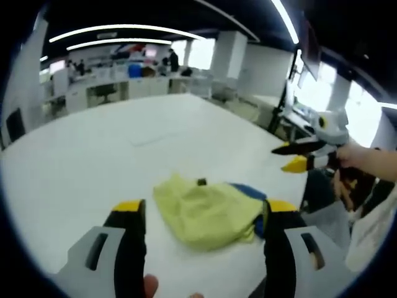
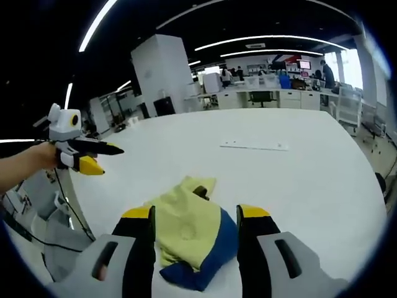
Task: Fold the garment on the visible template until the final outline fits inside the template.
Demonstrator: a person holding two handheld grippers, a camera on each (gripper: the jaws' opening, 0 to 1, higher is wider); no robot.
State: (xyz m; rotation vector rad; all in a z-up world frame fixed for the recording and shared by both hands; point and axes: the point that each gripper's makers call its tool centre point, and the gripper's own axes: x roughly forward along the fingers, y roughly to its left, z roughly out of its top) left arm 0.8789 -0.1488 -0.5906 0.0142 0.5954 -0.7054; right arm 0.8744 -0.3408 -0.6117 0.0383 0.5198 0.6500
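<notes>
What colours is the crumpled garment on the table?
The garment is pale yellow-green with a blue part along one side; the right gripper view shows it best.

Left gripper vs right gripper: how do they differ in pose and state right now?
The left gripper has its jaws spread wide, straddling the garment; the right gripper hangs off the table edge with jaws near together. Left sits low over the cloth; right is raised. Both are yellow-tipped and hold nothing.

Crumpled garment [image 1: 208, 211] on white table [image 1: 93, 161]
</notes>
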